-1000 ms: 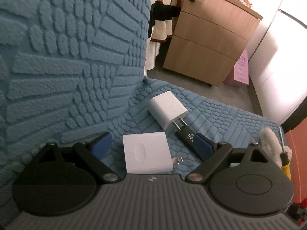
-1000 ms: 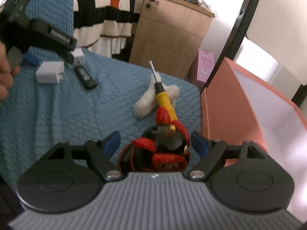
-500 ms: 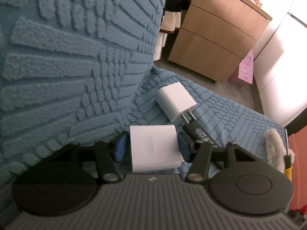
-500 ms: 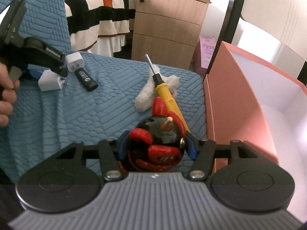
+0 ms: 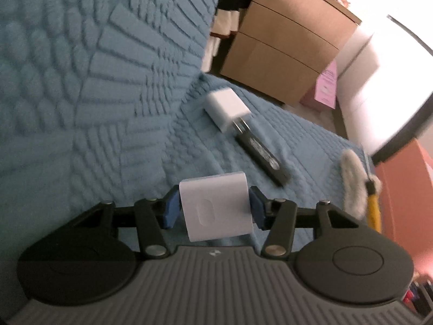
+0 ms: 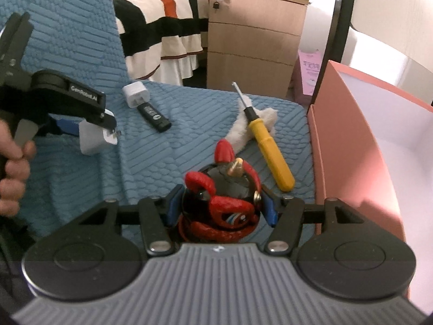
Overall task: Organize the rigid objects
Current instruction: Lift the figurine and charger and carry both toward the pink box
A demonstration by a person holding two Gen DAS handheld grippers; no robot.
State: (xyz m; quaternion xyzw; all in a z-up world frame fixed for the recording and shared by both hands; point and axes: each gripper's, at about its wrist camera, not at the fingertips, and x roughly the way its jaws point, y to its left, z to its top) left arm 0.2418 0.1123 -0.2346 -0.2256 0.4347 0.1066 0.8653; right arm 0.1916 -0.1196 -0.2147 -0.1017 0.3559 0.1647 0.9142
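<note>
My left gripper (image 5: 213,207) is shut on a white charger block (image 5: 216,205) and holds it above the blue quilted cover (image 5: 108,81); it also shows in the right wrist view (image 6: 92,138). A second white charger (image 5: 227,108) and a black USB stick (image 5: 261,157) lie further on. My right gripper (image 6: 220,207) is shut on a red and black figurine (image 6: 220,200), lifted off the cover. A yellow screwdriver (image 6: 268,149) rests on a white fluffy piece (image 6: 254,127). A pink box (image 6: 351,140) with a white inside stands open at the right.
A wooden drawer cabinet (image 6: 254,35) stands behind the blue surface, next to a bed with a striped cover (image 6: 165,13). A black frame post (image 6: 334,27) rises behind the box. A pink bag (image 5: 327,84) sits on the floor.
Both grippers closed on their objects and lifted them: the left took the white charger block, the right the figurine. Both have moved up and away from the cover.
</note>
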